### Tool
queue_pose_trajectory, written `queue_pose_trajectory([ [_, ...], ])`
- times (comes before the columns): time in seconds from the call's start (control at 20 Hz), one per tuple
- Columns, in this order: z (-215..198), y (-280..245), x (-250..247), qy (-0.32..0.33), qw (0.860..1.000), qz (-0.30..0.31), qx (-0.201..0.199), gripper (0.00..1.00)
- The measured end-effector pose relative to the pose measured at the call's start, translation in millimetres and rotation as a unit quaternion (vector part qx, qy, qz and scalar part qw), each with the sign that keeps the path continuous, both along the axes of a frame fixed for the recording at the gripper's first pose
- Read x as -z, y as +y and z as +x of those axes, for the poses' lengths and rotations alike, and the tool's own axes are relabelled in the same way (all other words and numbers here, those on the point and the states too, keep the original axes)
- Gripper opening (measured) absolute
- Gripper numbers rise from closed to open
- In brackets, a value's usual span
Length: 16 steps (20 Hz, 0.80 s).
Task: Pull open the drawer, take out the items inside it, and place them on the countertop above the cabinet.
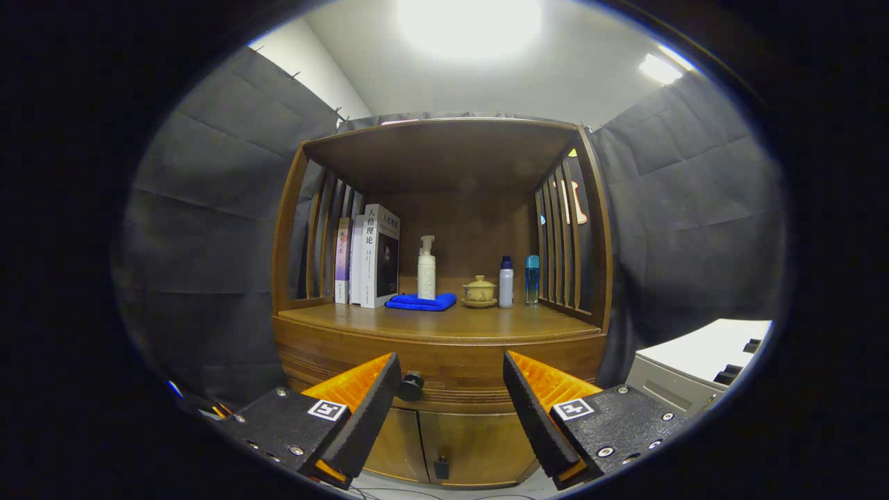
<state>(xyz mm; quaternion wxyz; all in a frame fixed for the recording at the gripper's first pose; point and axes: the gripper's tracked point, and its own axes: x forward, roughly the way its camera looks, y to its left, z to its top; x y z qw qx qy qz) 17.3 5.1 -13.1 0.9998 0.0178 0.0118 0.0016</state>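
A wooden cabinet stands ahead of me, with its drawer front [444, 371] shut under the countertop [444, 323]. A small dark round knob [410, 386] sits on the drawer, just beside my left fingertip and a little beyond it. My gripper [451, 389] is open, its fingers spread wide with nothing between them, level with the drawer. What lies inside the drawer is hidden.
On the countertop stand books [371, 257], a blue cloth [421, 301], a white pump bottle [426, 269], a small lidded teacup [479, 292], and two bottles [517, 281]. Slatted sides enclose the shelf. Lower doors [444, 444] sit beneath the drawer. A white unit [694, 368] stands at the right.
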Motion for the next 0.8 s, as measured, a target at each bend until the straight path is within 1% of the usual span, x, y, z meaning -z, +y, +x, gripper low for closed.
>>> queue_pose_trajectory([
  [0.1,12,5,9,0.018,1.000,0.003,0.001,0.92],
  [0.2,23,-1,22,0.040,0.999,-0.004,0.009,0.93],
  [0.45,55,3,61,0.086,0.996,0.007,-0.001,0.93],
  [0.55,66,7,78,0.102,0.995,0.009,-0.012,0.93],
  [0.7,80,28,92,0.120,0.992,-0.010,-0.032,0.93],
  [0.8,88,38,100,0.131,0.990,-0.014,-0.044,0.89],
])
